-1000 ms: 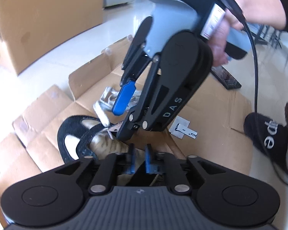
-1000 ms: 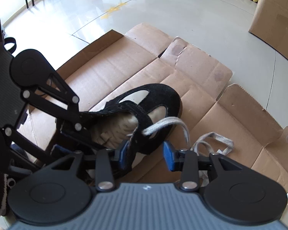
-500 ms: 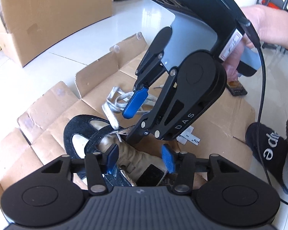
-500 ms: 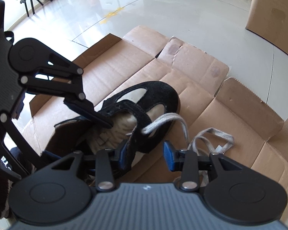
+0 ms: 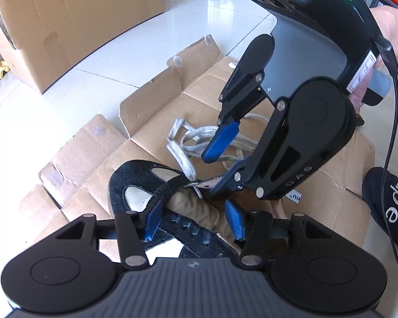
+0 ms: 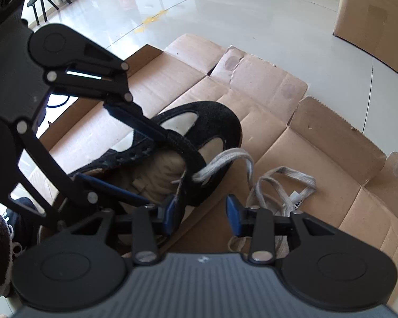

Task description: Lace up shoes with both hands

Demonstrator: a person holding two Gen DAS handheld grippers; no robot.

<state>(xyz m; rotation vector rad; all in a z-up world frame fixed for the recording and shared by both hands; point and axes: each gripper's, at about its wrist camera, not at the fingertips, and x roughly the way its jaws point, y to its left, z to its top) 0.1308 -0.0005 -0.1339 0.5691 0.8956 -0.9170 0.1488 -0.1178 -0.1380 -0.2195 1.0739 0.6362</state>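
Since a second ago my left tool (image 5: 193,221) has let its blue pads spread from nearly together to a medium gap, and its jaws are opening at this moment; the tan tongue and black eyelet strip of the shoe (image 5: 135,185) show in the gap between them, but the pads press on nothing that I can see. Both hands have stayed roughly where they were, pointing steeply down.

My right tool (image 6: 200,213) stands part open at a medium gap, its left pad just beside the shoe's black side (image 6: 212,122), its right pad over bare cardboard (image 6: 318,143); I see nothing clamped between the pads. From the left view, one right-tool finger tip sits right at the eyelet where the grey lace (image 6: 225,159) leaves the shoe; I cannot tell whether it touches.

The shoe lies on the flattened cardboard (image 5: 79,164) on the floor. The lace's loose length lies bunched on the cardboard beside the shoe (image 5: 199,137).
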